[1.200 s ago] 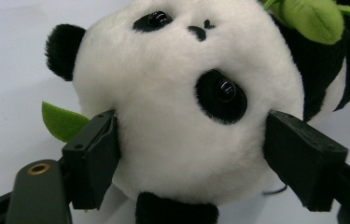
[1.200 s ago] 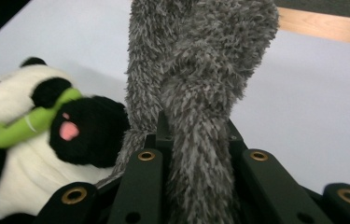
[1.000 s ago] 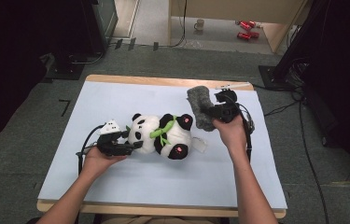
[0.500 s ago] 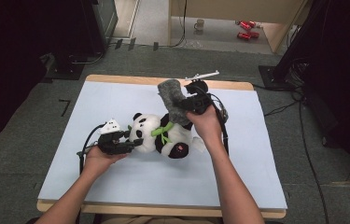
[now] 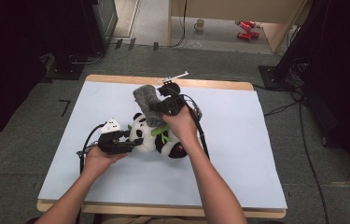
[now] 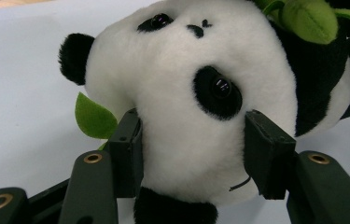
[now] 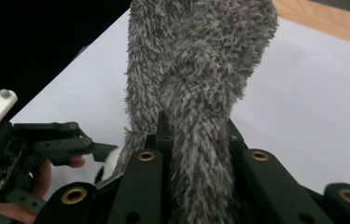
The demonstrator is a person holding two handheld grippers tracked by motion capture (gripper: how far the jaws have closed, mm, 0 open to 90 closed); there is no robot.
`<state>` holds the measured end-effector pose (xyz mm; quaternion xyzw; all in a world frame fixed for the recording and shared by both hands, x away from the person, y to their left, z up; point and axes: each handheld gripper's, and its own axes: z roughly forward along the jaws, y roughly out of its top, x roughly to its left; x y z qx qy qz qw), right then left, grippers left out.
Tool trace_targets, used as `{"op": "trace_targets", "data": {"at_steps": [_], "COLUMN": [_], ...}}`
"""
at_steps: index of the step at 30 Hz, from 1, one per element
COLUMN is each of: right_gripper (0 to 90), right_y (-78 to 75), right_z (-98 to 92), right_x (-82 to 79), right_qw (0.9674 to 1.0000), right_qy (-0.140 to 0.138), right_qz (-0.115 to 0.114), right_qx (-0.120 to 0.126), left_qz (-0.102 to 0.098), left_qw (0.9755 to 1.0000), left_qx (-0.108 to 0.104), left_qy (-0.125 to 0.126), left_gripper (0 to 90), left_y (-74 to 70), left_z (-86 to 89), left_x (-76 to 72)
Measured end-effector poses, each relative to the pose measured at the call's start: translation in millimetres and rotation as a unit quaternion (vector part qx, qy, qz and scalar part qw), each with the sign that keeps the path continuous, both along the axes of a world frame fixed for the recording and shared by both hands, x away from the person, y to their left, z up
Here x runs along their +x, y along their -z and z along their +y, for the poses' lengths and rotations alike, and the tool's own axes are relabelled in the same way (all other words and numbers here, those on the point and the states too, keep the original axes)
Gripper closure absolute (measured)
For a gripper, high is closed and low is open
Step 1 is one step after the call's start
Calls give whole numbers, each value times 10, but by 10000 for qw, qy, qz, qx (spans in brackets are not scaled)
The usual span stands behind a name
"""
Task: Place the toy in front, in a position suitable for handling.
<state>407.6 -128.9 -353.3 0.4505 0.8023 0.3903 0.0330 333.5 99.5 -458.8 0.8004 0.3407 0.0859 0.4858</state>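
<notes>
Grey shaggy fabric [image 7: 196,84], perhaps a small fuzzy cloth or garment, is pinched tight in the jaws of the right gripper [image 5: 163,103], which carries it above the toy panda [image 5: 156,137] lying on its side near the middle of the table. In the left gripper view, the left gripper [image 6: 193,149] has just been closing its jaws, and its pads [image 6: 128,149] now press into either side of the panda's white plush head, holding it steady. By my reading, the pick-up of the grey piece and the bracing of the toy are done; laying or fitting the fabric onto the panda is left, since the cloth hangs just over it without yet resting there. A pale blue-white sheet [image 5: 238,154] covers the wooden tabletop [image 5: 210,84]. Beyond lie grey carpet [image 5: 312,154], trailing cables, a mug [image 5: 200,23] and red items on the floor, with dark curtains at both sides.
</notes>
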Motion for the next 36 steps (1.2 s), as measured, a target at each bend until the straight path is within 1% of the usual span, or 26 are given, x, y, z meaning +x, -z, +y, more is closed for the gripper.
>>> {"op": "trace_targets", "data": {"at_steps": [1,4,5,7,9,11,12,14,16,19,21,24,26,27,28,30,34,36], "right_gripper": [772,771,771,771,771,771,770,770,771,773,773,773,775,775,775,774,774,774], "right_y": [9,22,31,104,191,289,323,336,327,314,322,323,322,325,339,351,306,273], "right_z": [51,216,276,393,453,483,475,441,397,294,210,110,19,-38,-121,-232,-353,-421], "right_x": [11,15,12,24,46,63,69,84,91,100,106,82,73,75,80,75,53,51], "right_qw": [10000,9996,9995,9993,9988,9979,9977,9978,9974,9967,9970,9967,9960,9948,9943,9955,9961,9959], "right_qy": [-39,-190,-232,-344,-382,-406,-408,-383,-290,-137,-103,-16,71,152,198,250,347,466], "right_qz": [35,41,57,137,288,415,407,389,295,285,341,341,295,307,360,432,282,248], "right_qx": [14,218,211,81,-117,-297,-348,-383,-587,-749,-681,-733,-846,-957,-987,-804,-764,-739], "left_qz": [-2,-12,-14,-32,-26,9,20,27,5,-30,-44,-24,10,24,18,-36,-41,-55], "left_qw": [10000,10000,10000,10000,10000,9999,9999,9999,9999,9998,9998,9998,9999,9999,9999,9999,9999,9998], "left_qx": [4,6,14,44,58,125,117,93,102,107,142,121,115,78,65,59,94,133], "left_qy": [-1,-3,-2,11,5,33,45,74,125,137,149,135,117,119,128,154,108,100], "left_gripper": [456,457,457,457,458,460,461,466,475,481,482,484,485,485,487,489,490,490], "left_y": [-2,-6,-7,-8,-5,1,2,0,2,5,4,8,8,10,10,11,5,2], "left_z": [-1,-5,-5,-4,-4,4,7,9,13,15,11,10,15,19,17,3,-13,-15], "left_x": [0,-4,-5,-7,-7,1,4,12,20,18,14,14,16,19,19,12,0,-8]}}
